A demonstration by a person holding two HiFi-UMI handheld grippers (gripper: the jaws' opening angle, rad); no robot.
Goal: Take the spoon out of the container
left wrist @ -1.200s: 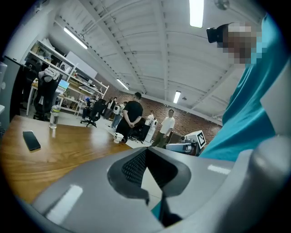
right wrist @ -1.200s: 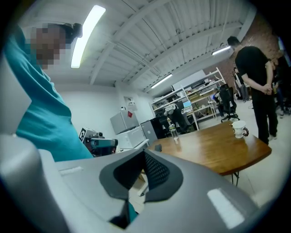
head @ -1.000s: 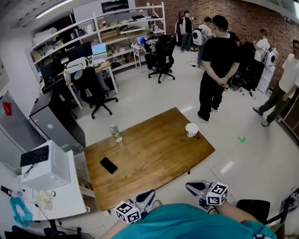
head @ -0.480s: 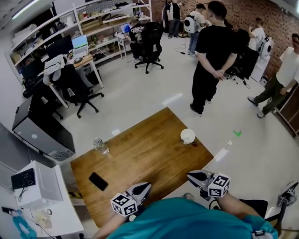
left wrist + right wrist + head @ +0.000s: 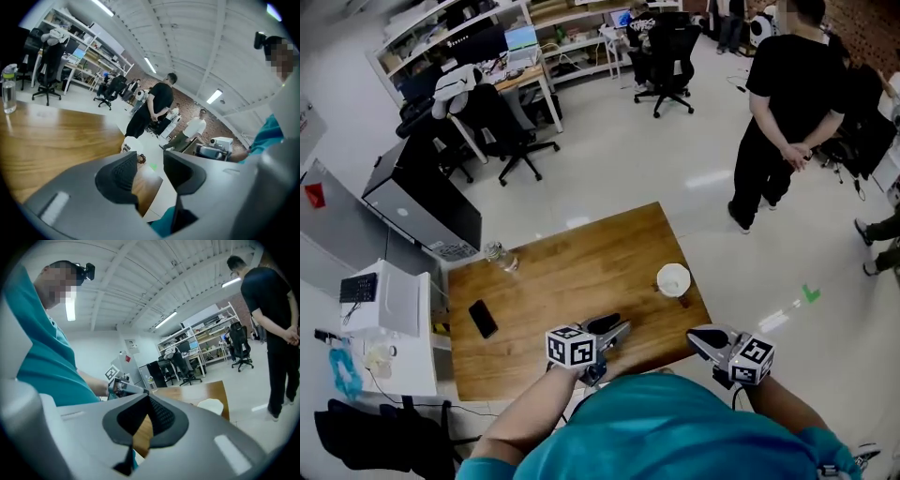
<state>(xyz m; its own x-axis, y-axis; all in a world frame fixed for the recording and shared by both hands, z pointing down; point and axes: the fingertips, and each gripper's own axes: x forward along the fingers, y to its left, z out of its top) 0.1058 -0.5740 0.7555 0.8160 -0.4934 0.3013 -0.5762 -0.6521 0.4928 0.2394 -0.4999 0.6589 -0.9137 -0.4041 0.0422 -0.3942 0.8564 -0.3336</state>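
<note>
Desk [image 5: 553,291]: bare wood with little on it. Both grippers hang over its near edge, well apart from the target.

Left gripper [image 5: 150,161]: jaws opening, nothing between them, only desk and floor show through the gap.

Right gripper [image 5: 149,400]: jaws together, nothing held.

Container [image 5: 673,279]: white, small, open-topped, at the desk's right edge, nearer the near-right corner. Probably light, so it'll likely slide or tip when the spoon drags on the rim; I'd pin it with one gripper.

Spoon: presumably inside the container, but I can't make it out in any view. Expect it light, stiff, thin and smooth, so slippery between pads. Best hold is the handle above the rim, pinched across its flat.

A small dark thing [image 5: 685,302] sits just beside the container's near side; too small to identify. Handle direction unknown.
</note>
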